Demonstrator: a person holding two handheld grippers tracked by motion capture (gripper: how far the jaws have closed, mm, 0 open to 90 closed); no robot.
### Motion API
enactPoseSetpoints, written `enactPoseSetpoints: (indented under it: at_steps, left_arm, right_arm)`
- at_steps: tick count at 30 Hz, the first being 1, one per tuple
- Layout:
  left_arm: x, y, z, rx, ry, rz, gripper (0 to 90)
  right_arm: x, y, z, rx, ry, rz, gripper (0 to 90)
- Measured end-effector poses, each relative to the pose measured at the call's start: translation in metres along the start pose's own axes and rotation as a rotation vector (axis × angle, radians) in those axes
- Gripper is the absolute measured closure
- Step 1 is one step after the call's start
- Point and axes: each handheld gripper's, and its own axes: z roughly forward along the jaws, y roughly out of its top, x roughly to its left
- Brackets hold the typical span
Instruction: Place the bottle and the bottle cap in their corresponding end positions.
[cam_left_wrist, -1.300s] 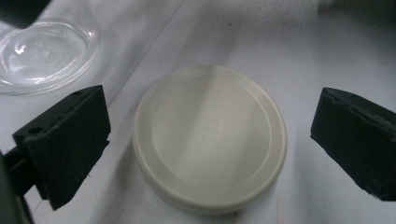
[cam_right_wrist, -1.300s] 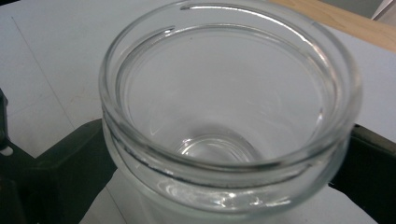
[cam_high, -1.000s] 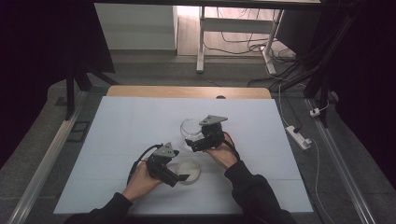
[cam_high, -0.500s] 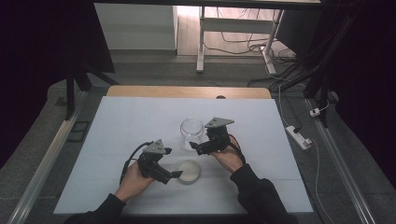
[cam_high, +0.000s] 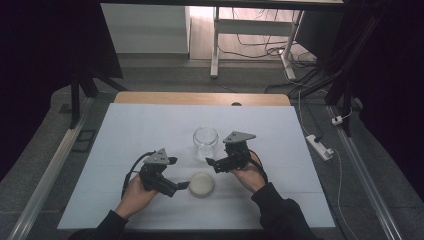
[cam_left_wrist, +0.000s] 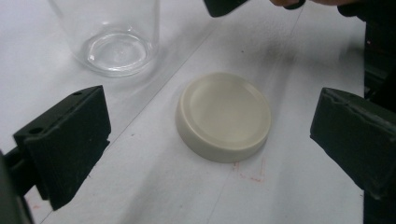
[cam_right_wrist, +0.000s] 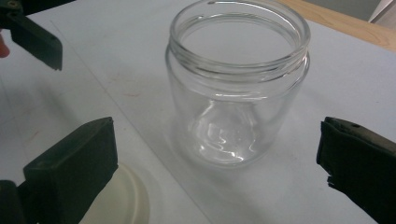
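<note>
On the white table (cam_high: 125, 135), taking the glass jar (cam_high: 205, 142) as the landmark, the left gripper (cam_high: 183, 186) lies nearest the person's left, held low over the table, below and to the left of the jar in the high view. Its jaws are spread wide, with nothing between them touching either one. In the left gripper view (cam_left_wrist: 210, 154) the cream round lid (cam_left_wrist: 223, 116) lies flat on the table in the gap between the two black jaws, apart from both, and the jar's base (cam_left_wrist: 111, 37) stands beyond it.

Next to the right comes that lid (cam_high: 201, 183), just in front of the jar on the person's side, resting top up and separate from the jar.

The jar stands upright near the middle of the table, open-mouthed and empty. In the right gripper view (cam_right_wrist: 217, 154) the jar (cam_right_wrist: 237, 84) sits between the jaws but beyond their tips, touched by neither.

The right gripper (cam_high: 210, 163) is just beside the jar, to its right and a little nearer the person, pointing toward it. Its jaws are also held wide apart, gripping nothing. An edge of the lid (cam_right_wrist: 128, 200) shows by its lower jaw.
</note>
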Motion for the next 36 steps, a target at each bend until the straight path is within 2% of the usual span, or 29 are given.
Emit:
enactPoseSetpoints:
  at_steps: [8, 20, 26, 31, 36]
  left_arm:
    - [-0.001, -0.006, -0.016, -0.027, 0.001, -0.027, 0.0]
    - [-0.004, -0.024, -0.047, -0.045, 0.047, -0.065, 0.0]
    - [-0.004, -0.038, -0.064, -0.068, 0.079, -0.092, 0.0]
    - [-0.006, -0.05, -0.079, -0.082, 0.11, -0.112, 0.0]
    - [-0.008, -0.064, -0.092, -0.09, 0.145, -0.134, 0.0]
  right_arm:
    - [0.012, -0.004, -0.017, -0.023, 0.028, 0.003, 0.0]
    - [0.022, -0.019, -0.046, -0.046, 0.04, 0.013, 0.0]
    - [0.024, -0.03, -0.063, -0.054, 0.02, 0.031, 0.0]
    - [0.021, -0.041, -0.077, -0.061, 0.006, 0.065, 0.0]
    - [0.018, -0.05, -0.093, -0.072, -0.029, 0.081, 0.0]
